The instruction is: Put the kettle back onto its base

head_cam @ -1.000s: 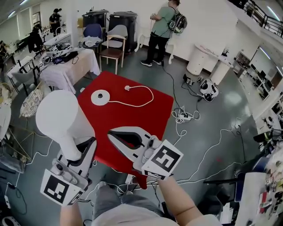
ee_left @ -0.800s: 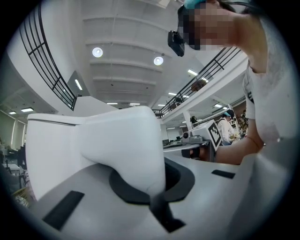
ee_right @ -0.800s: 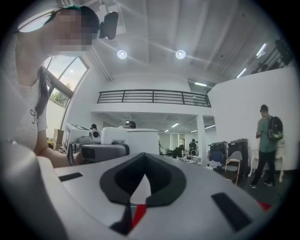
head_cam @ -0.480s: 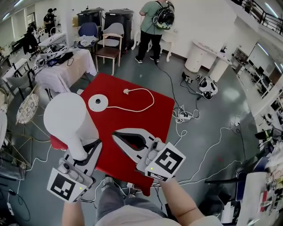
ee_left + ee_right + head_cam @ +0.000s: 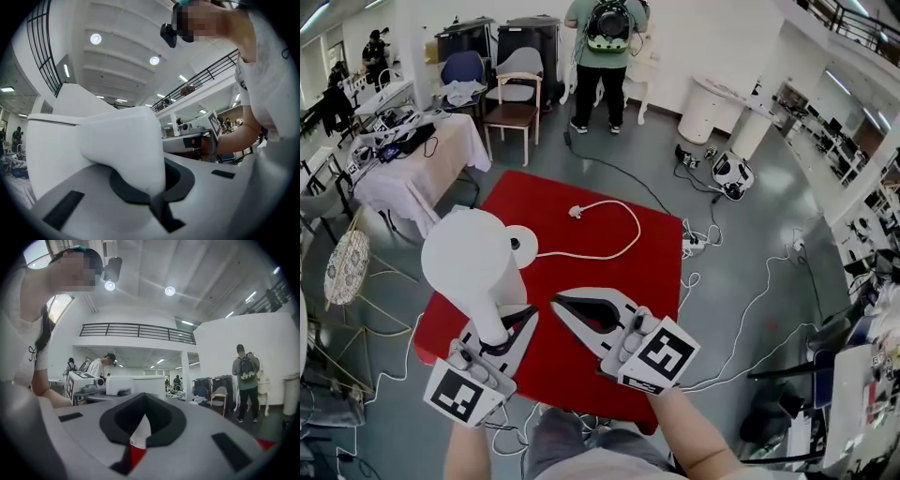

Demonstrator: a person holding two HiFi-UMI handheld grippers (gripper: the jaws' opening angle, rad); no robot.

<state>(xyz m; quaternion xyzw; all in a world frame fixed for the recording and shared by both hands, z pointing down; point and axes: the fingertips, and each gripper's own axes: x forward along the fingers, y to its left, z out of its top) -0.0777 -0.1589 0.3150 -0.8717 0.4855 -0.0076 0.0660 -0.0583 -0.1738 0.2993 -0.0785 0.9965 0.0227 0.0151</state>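
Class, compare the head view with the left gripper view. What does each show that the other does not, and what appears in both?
Head view only: the red table and the round base on it, partly hidden behind the kettle. Left gripper view only: the ceiling lights and the balcony railing overhead. Both: the white kettle's handle gripped in the left claw, with the right gripper alongside.

The left gripper [image 5: 510, 327] and the right gripper [image 5: 562, 303] are pale grey moulded shells with black-lined jaws and small dark rectangular insets. Each carries a black-and-white marker cube [image 5: 667, 354]. The person wears a white short-sleeved top [image 5: 269, 84] and grey trousers [image 5: 565, 446].
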